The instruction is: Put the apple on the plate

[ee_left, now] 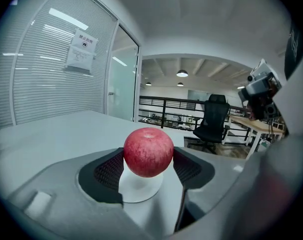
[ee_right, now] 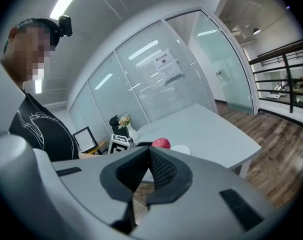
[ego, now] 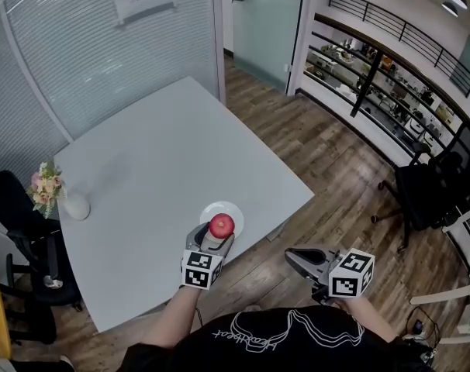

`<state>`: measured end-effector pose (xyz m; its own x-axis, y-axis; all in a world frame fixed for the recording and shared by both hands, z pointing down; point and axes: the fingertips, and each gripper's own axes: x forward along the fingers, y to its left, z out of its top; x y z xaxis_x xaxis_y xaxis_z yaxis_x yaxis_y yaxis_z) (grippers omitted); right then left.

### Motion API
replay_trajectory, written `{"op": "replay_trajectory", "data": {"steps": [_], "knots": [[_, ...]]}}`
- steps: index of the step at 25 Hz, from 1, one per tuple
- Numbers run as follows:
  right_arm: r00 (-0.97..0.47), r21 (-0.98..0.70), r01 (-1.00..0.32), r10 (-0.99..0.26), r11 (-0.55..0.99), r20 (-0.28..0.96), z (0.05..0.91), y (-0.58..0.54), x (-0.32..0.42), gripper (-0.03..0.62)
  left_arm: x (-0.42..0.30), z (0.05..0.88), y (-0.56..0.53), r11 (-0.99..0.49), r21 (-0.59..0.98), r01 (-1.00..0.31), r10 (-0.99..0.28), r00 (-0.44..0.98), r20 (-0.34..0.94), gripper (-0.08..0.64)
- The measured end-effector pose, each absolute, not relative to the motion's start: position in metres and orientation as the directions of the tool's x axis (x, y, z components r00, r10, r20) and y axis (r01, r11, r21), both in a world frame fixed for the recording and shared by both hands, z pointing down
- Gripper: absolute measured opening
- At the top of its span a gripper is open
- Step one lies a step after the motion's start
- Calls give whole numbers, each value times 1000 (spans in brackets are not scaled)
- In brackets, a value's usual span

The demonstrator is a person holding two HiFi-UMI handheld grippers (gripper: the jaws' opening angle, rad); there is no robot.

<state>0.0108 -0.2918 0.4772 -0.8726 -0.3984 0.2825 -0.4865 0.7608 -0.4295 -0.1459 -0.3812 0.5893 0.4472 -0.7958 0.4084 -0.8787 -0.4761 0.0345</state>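
A red apple sits between the pads of my left gripper, which is shut on it. The apple hangs just above a small white plate near the front edge of the grey table. My right gripper is off the table to the right, over the wooden floor, shut with nothing in it. In the right gripper view, the apple and the plate show beyond the jaws.
A white vase with flowers stands at the table's left edge. A black office chair stands on the floor at right, and another black chair sits left of the table. Glass walls lie behind.
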Motion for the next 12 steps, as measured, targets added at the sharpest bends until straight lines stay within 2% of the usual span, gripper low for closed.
{"op": "replay_trajectory", "data": {"steps": [12], "knots": [[-871,-439,-487,-379,755,314,489,-304,13,9,-148,648,-416,-441,11,-898,-770,384,510,316]]}}
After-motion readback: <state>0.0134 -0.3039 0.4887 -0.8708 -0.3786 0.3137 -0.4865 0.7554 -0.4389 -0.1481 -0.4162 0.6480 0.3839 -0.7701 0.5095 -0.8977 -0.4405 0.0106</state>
